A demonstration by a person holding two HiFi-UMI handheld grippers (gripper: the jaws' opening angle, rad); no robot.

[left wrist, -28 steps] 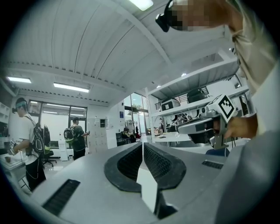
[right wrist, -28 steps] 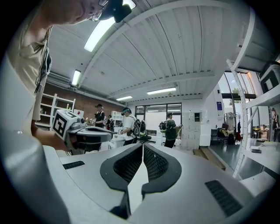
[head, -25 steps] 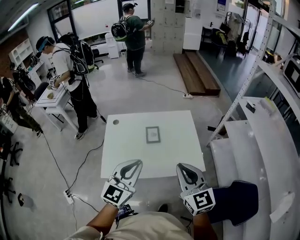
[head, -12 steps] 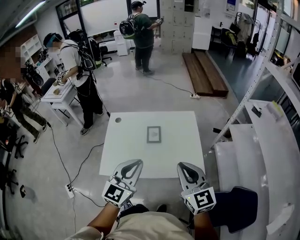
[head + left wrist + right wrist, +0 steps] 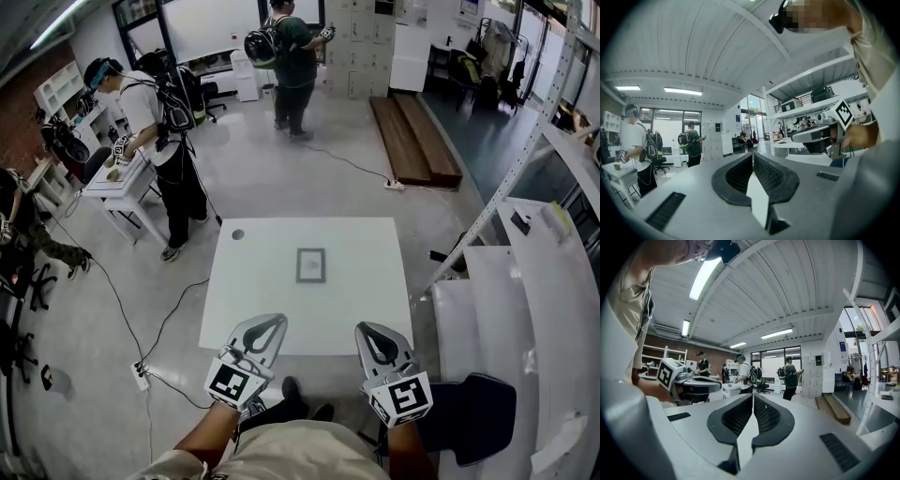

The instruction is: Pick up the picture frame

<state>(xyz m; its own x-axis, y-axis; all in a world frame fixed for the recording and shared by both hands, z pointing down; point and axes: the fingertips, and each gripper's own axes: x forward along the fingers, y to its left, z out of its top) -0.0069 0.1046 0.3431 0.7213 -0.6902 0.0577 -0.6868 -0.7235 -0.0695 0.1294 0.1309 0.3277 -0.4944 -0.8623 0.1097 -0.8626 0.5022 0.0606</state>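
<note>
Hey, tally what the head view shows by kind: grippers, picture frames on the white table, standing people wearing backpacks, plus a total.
Grippers: 2, the left gripper and the right gripper, both shut.
Frames: 1, the picture frame on the white table.
Standing backpack wearers: 2, the person by the small table and the person farther back.
Total: 5.

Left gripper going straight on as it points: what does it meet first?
Likely nothing close: left gripper points level, seemingly passing above the white square table and grey picture frame.
</note>
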